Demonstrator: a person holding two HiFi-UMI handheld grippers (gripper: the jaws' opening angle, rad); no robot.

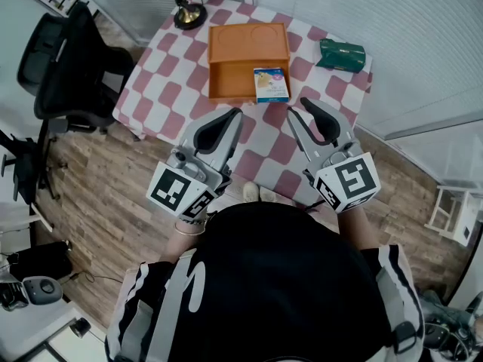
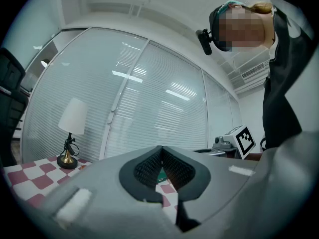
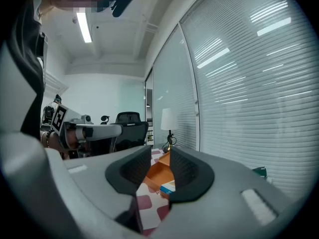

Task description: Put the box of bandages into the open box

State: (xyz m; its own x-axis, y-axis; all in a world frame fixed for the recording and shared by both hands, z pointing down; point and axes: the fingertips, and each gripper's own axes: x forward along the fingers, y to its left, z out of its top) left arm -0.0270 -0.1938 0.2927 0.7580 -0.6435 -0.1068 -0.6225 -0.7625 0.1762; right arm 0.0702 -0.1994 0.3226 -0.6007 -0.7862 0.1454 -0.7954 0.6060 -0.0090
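Observation:
The orange open box (image 1: 240, 78) lies on the checkered table (image 1: 170, 96), its lid (image 1: 249, 42) folded back. The white and blue box of bandages (image 1: 271, 84) sits at the right end of the box's tray; whether it rests fully inside I cannot tell. My left gripper (image 1: 235, 115) hovers near the table's front edge, left of the bandages, and its jaws meet at the tips (image 2: 160, 151). My right gripper (image 1: 296, 105) hangs just in front of the bandages with a narrow gap and nothing in it. Through that gap (image 3: 160, 156) show the orange box (image 3: 158, 174) and the bandages (image 3: 168, 187).
A dark green pouch (image 1: 341, 54) lies at the table's far right corner. A lamp (image 1: 189, 10) stands at the far edge. A black office chair (image 1: 68, 59) stands left of the table, on the wood floor. Glass walls with blinds close in the back and right.

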